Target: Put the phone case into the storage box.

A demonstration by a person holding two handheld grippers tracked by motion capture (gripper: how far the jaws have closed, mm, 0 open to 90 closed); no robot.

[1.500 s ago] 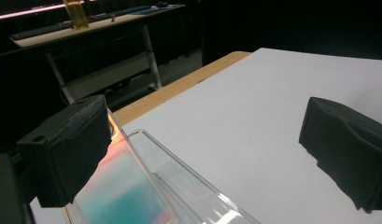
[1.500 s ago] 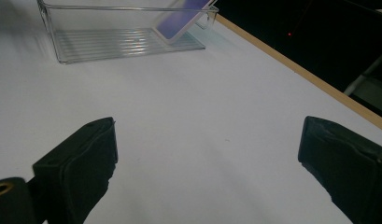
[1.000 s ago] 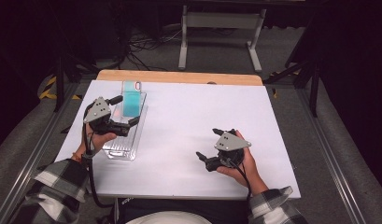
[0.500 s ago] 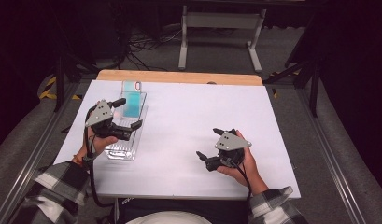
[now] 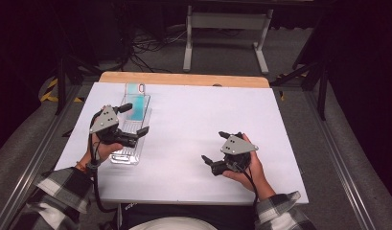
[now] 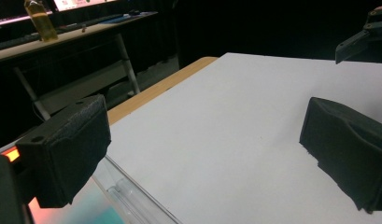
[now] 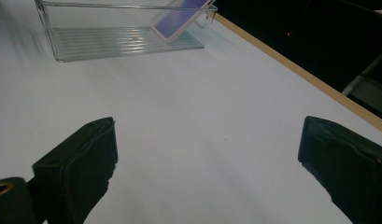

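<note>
From the high view, the clear tray [image 5: 131, 139] lies along the counter's [image 5: 193, 124] left edge, its long axis running from the near side toward the far edge, with a teal phone-like slab [image 5: 135, 106] leaning in its far end. The left hand-held gripper [image 5: 129, 122] hovers right over the tray, jaws spread, nothing between them, clearly the nearer one. The right hand-held gripper [image 5: 213, 148] sits well apart by the near right corner, jaws also apart and empty.

In the left gripper view, wide-open pads [image 6: 69, 149] frame bare white counter, while the tray's clear rim [image 6: 132, 196] runs just below the left pad.

In the right gripper view, both pads [image 7: 79, 163] stand wide over the bare surface. The tray [image 7: 109, 42] lies ahead and off left, the slab [image 7: 179, 18] propped against its end wall.
</note>
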